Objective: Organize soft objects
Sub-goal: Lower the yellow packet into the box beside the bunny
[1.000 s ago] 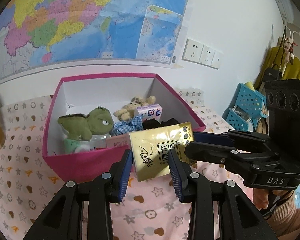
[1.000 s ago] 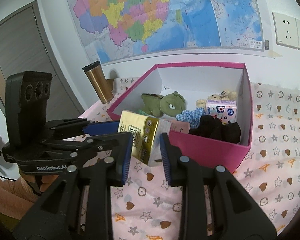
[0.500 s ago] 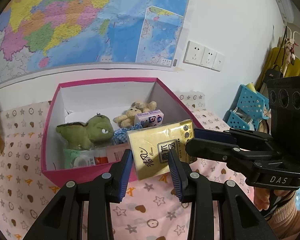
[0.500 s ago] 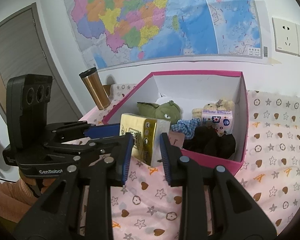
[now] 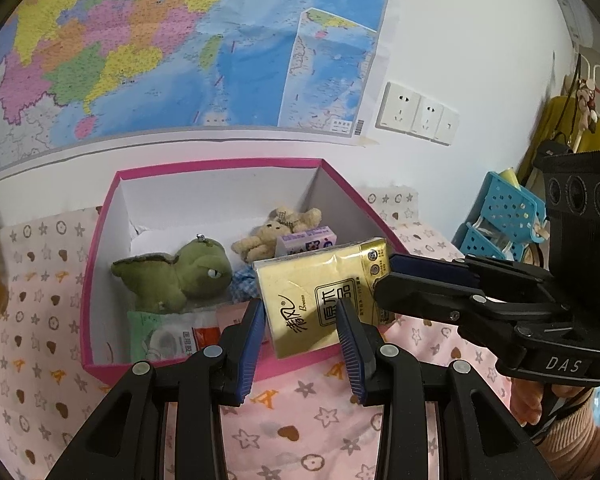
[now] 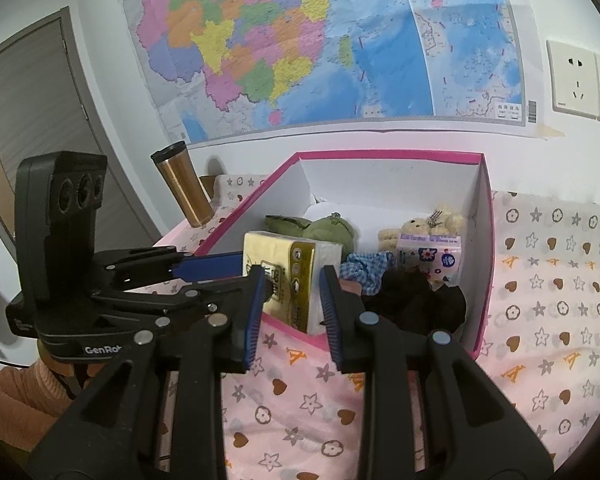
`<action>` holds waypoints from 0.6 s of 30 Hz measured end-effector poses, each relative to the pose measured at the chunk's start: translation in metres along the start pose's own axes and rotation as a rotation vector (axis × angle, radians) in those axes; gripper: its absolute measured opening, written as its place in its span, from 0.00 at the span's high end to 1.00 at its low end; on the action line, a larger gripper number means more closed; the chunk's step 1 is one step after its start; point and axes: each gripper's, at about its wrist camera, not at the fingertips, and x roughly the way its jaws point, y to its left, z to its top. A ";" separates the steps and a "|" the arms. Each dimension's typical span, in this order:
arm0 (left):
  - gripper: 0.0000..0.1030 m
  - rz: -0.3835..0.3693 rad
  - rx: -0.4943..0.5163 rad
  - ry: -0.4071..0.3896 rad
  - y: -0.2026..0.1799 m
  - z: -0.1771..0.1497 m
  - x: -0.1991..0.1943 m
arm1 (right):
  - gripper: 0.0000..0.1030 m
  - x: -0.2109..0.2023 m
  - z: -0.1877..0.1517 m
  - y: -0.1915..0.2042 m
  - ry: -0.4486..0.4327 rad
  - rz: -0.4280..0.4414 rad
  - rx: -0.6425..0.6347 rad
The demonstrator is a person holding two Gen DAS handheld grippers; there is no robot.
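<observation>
The work surface is a pink cloth point(image 6: 540, 320) printed with stars, hearts and flowers, set against a white wall that carries a large coloured map point(image 6: 320, 40) and a row of wall sockets point(image 5: 416, 114). A pink box point(image 5: 100, 248) with white inner walls stands open on the cloth. The tissue pack point(image 5: 324, 292) is yellow, soft-sided and printed with dark characters and a boxed label; it is held in the air over the box's near rim, tilted, and gripped from two sides. The left gripper point(image 5: 300, 336) is clenched on its lower end, and the right gripper point(image 6: 292, 304) is clenched on its other end, where white tissue shows at the pack's side. Inside the box lie a green plush toy point(image 5: 180, 276), a small tan teddy bear point(image 5: 276, 230), a flowered tissue packet point(image 6: 432, 256), a blue checked cloth point(image 6: 364, 268) and a dark item point(image 6: 416, 300) that may be socks, though the fabric is hard to read. Only the left wrist view shows the green wipes packet point(image 5: 160, 336) at the box's near corner, a blue perforated basket point(image 5: 500, 216) and a yellow garment point(image 5: 556, 120) hanging at the right. Only the right wrist view shows a bronze travel mug point(image 6: 184, 188) standing beside the box and a grey door point(image 6: 32, 120).
</observation>
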 end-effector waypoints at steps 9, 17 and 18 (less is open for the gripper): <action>0.64 0.009 0.002 0.003 0.002 0.007 0.006 | 0.70 0.003 0.003 -0.004 -0.003 -0.001 0.002; 0.64 0.013 0.004 0.000 0.003 0.015 0.010 | 0.70 0.006 0.008 -0.009 -0.013 -0.001 0.012; 0.64 0.014 0.004 0.000 0.003 0.016 0.010 | 0.70 0.007 0.008 -0.010 -0.014 -0.001 0.013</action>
